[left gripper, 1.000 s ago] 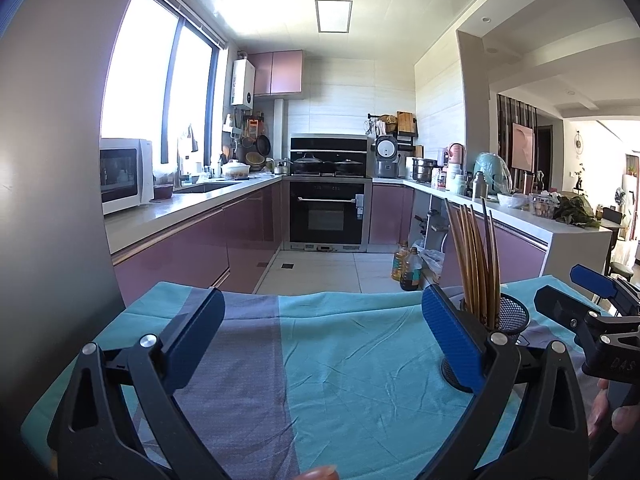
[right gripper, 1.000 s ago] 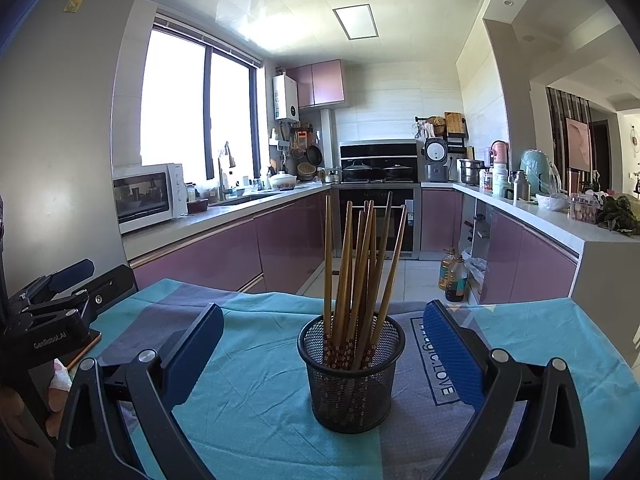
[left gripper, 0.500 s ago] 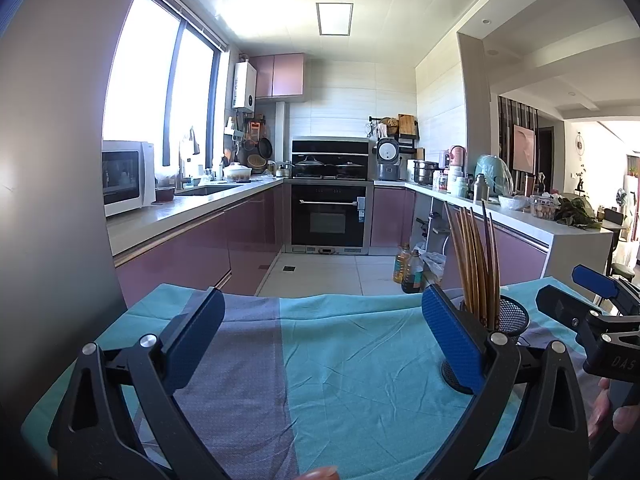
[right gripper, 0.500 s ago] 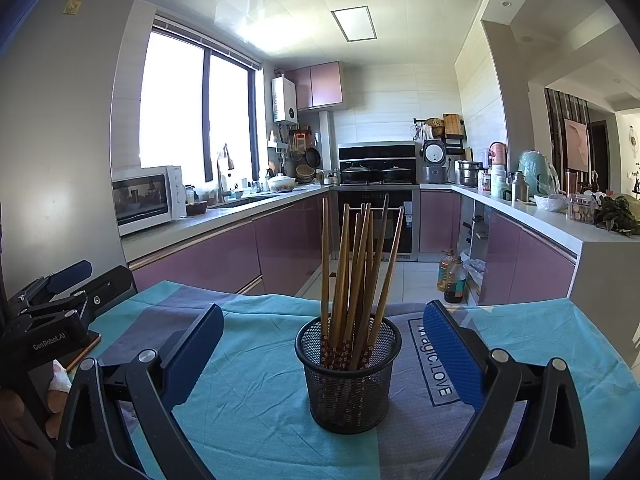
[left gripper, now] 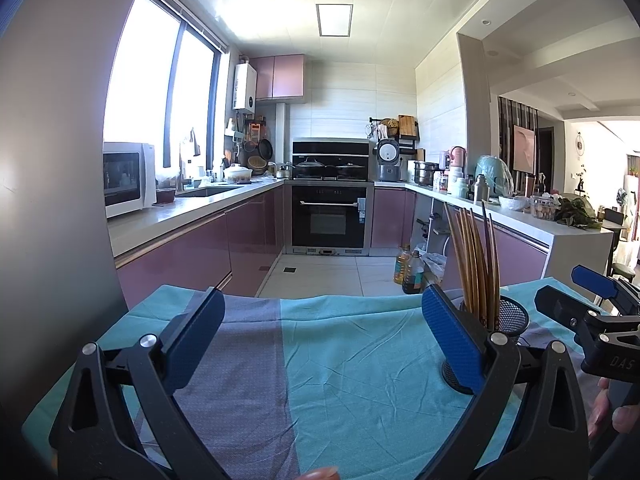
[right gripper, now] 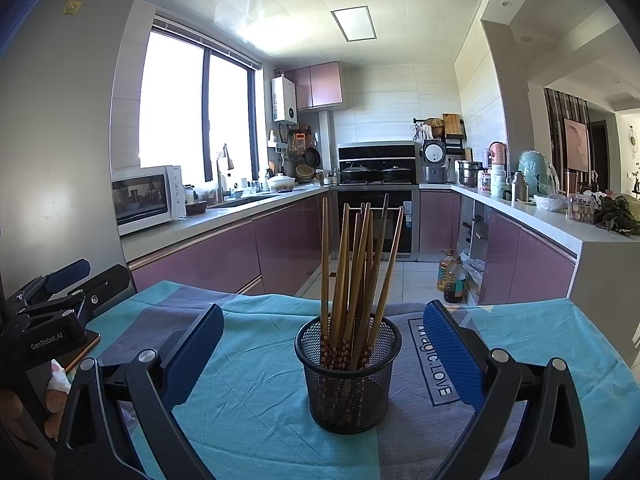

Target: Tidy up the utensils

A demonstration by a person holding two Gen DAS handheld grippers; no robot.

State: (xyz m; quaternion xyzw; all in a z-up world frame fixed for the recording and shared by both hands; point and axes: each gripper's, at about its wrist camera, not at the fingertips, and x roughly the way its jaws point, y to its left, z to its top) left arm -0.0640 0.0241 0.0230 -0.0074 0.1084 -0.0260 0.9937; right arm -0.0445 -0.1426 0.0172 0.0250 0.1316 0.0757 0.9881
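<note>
A home kitchen is indicated by the oven (left gripper: 330, 216) ahead of the tongs, a microwave (right gripper: 146, 198) leftward, and apparently a sink.

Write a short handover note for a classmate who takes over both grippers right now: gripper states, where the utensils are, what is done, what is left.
Left gripper: open, empty, over bare tablecloth.
Right gripper: open, empty, facing the mesh cup.
Chopsticks: all standing in the mesh cup, on the cloth. No loose utensils visible.
Done: the chopsticks in view are in the cup.
Left: possibly nothing; check for utensils outside both views.
</note>
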